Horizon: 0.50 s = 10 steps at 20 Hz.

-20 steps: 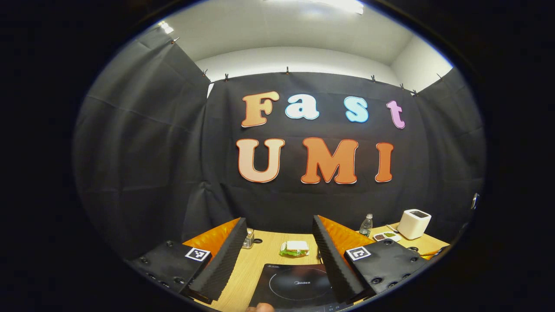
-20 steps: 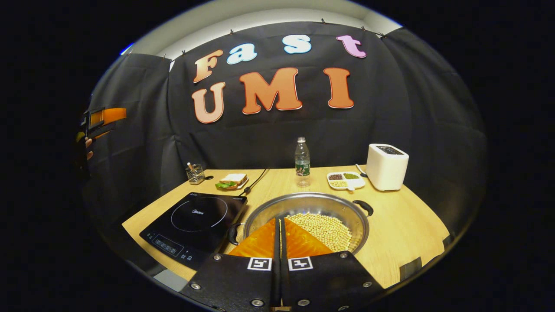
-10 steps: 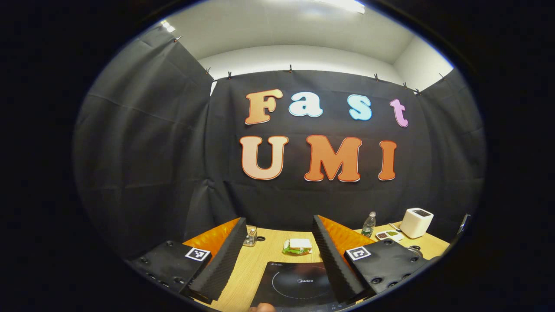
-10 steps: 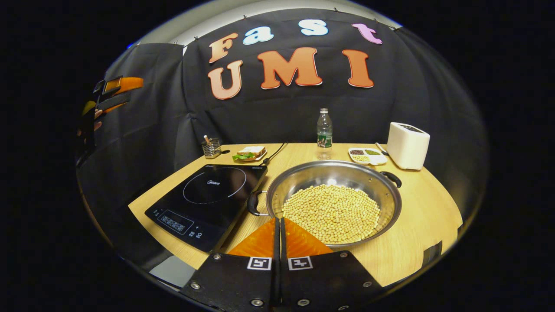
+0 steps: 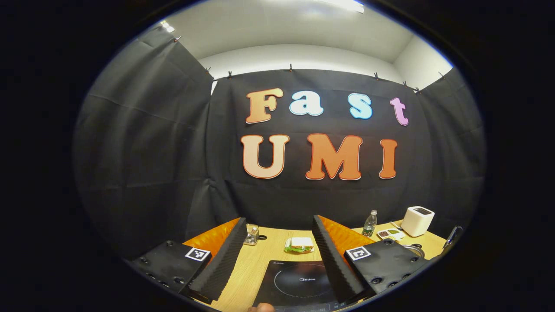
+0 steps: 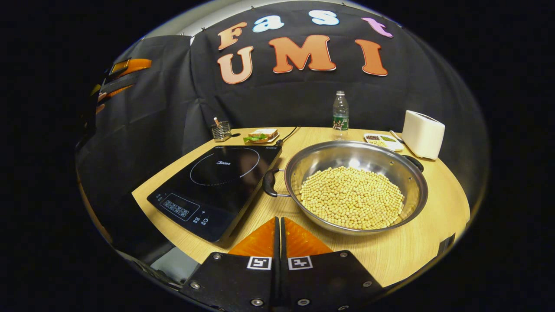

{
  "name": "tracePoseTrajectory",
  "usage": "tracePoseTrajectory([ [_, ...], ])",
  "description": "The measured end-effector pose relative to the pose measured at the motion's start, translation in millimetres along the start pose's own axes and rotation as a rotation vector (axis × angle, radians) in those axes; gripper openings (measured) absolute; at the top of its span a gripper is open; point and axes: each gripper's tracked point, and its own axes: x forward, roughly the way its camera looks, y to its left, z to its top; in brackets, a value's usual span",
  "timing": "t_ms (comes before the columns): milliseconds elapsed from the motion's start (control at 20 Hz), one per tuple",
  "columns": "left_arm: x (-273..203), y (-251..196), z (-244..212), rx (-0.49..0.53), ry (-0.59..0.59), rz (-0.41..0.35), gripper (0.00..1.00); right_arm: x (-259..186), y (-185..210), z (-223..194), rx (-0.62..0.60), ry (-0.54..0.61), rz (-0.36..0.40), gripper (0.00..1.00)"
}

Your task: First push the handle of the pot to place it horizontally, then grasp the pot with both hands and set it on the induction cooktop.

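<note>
1. Pot [image 6: 355,186], stainless steel with two dark side handles, sits on the wooden table [image 6: 429,242] in my right gripper view, just right of the induction cooktop [image 6: 217,182] and off its glass.
2. Near handle [image 6: 269,183] points toward the cooktop's right edge, close to it; the far handle [image 6: 414,162] lies at the rear right, near the white toaster [image 6: 422,133].
3. Soybeans [image 6: 351,197] cover the pot's floor in one pale layer, well below the rim.
4. My right gripper [image 6: 277,225] hovers low at the table's near edge, in front of the pot; its fingers are pressed together and hold nothing.
5. My left gripper [image 5: 277,242] is held high, fingers spread wide with nothing between them; through the gap I see the cooktop [image 5: 299,284] and a sandwich [image 5: 298,245].
6. The right gripper view also catches the left gripper far off at upper left, with the hand gripping it.
7. In the left gripper view the pot is a mere sliver of rim [image 5: 412,249] at the right.
8. Divided dish [image 6: 381,141] holds small portions of dark, green and pale grains, between the water bottle [image 6: 340,113] and the toaster.
9. A wire holder [image 6: 221,131] stands at the rear left with a stick in it.
10. Bare tabletop runs in front of the pot up to the rounded near edge.
</note>
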Motion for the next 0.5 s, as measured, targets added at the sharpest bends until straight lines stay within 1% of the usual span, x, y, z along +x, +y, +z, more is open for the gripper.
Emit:
tracePoseTrajectory([
  [200,2,6,-3,-0.004,0.007,0.012,0.98,10,3,-8,-0.008,0.025,-0.007,0.00],
  [500,6,5,-5,0.002,0.011,0.004,0.98,28,6,-8,-0.011,0.041,-0.029,0.00],
])
